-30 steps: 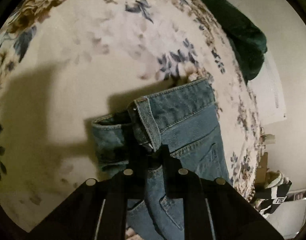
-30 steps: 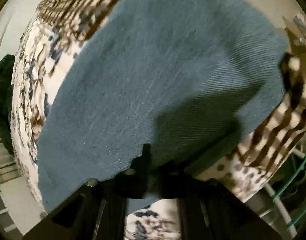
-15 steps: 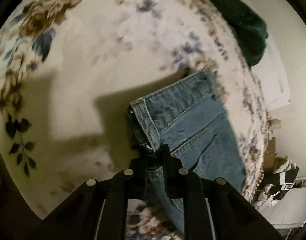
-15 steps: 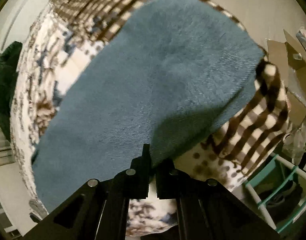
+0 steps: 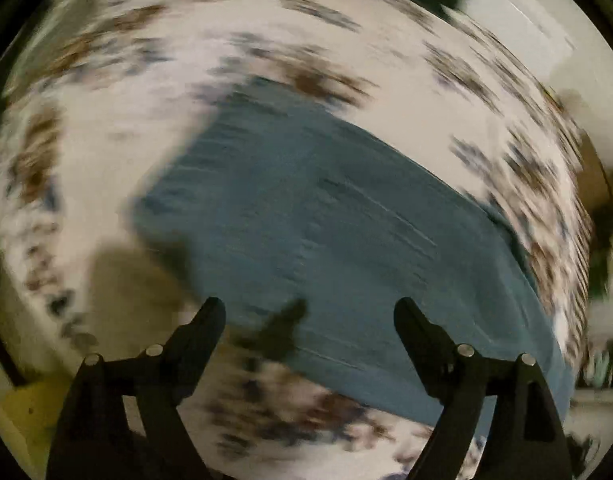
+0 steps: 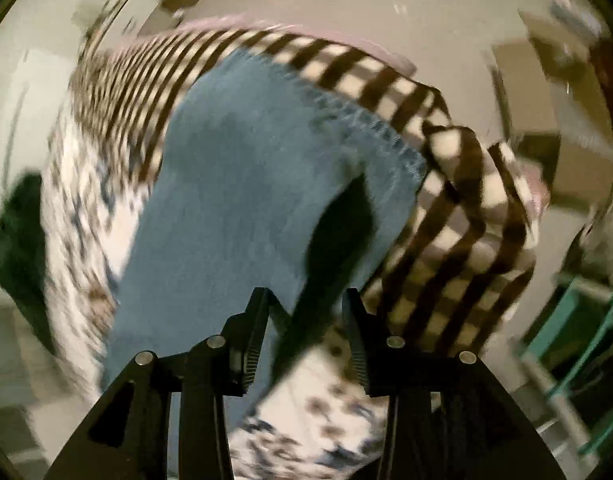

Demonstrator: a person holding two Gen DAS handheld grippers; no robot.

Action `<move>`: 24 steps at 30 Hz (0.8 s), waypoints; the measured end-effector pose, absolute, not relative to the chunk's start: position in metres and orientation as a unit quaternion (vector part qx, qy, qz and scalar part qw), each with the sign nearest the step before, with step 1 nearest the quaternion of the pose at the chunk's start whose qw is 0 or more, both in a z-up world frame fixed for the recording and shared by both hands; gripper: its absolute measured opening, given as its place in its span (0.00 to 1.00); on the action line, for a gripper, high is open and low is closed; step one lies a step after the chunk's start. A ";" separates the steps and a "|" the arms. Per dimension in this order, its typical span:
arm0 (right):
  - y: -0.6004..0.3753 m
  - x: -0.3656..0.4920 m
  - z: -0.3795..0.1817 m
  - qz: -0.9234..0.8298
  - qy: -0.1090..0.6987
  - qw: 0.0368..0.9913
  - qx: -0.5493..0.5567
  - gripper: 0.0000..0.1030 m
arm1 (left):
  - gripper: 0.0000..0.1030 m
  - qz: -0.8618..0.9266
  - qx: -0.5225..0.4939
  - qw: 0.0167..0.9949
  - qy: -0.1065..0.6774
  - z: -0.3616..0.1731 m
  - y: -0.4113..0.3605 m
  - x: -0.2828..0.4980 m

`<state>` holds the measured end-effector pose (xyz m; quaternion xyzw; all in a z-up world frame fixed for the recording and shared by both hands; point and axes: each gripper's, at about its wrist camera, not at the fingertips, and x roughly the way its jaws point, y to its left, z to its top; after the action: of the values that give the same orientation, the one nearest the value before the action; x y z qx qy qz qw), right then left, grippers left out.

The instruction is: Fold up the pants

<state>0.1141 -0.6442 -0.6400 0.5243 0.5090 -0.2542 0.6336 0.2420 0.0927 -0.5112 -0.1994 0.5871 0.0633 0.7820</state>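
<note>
The blue denim pants lie flat on the floral bedspread, blurred by motion in the left wrist view. My left gripper is open wide and empty, above the near edge of the denim. In the right wrist view the pants stretch away with a stitched hem at the far end. My right gripper is open and empty, above the near part of the denim.
A brown-and-cream striped blanket lies under and beside the hem end. A dark green cloth sits at the bed's left edge. A teal wire rack stands off the bed at the right.
Both grippers were shut on the denim and have opened, letting it go. The pants now lie flat. Both cameras have pulled back and are moving fast.
</note>
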 end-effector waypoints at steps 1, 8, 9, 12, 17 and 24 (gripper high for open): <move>-0.651 0.109 -0.641 -0.255 0.486 0.631 0.548 0.40 | 0.83 0.049 -0.191 0.778 0.597 -0.516 0.077 0.245; -0.686 0.105 -0.656 -0.247 0.374 0.618 0.646 0.40 | 0.83 -0.048 -0.076 0.763 0.640 -0.558 -0.060 0.255; -0.687 0.110 -0.655 -0.247 0.375 0.624 0.639 0.40 | 0.83 -0.056 -0.069 0.759 0.645 -0.565 -0.067 0.257; -0.684 0.132 -0.642 -0.243 0.396 0.659 0.591 0.39 | 0.83 -0.064 -0.024 0.752 0.655 -0.584 -0.094 0.257; -0.686 0.156 -0.641 -0.230 0.432 0.678 0.548 0.39 | 0.87 -0.061 -0.006 0.757 0.651 -0.590 -0.099 0.257; -0.690 0.166 -0.654 -0.228 0.438 0.668 0.557 0.39 | 0.88 -0.056 -0.003 0.754 0.654 -0.594 -0.096 0.263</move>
<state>0.1660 -0.6899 -0.6544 0.5565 0.4384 -0.2281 0.6679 0.2625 -0.0961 -0.5944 -0.0030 0.6541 -0.0565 0.7543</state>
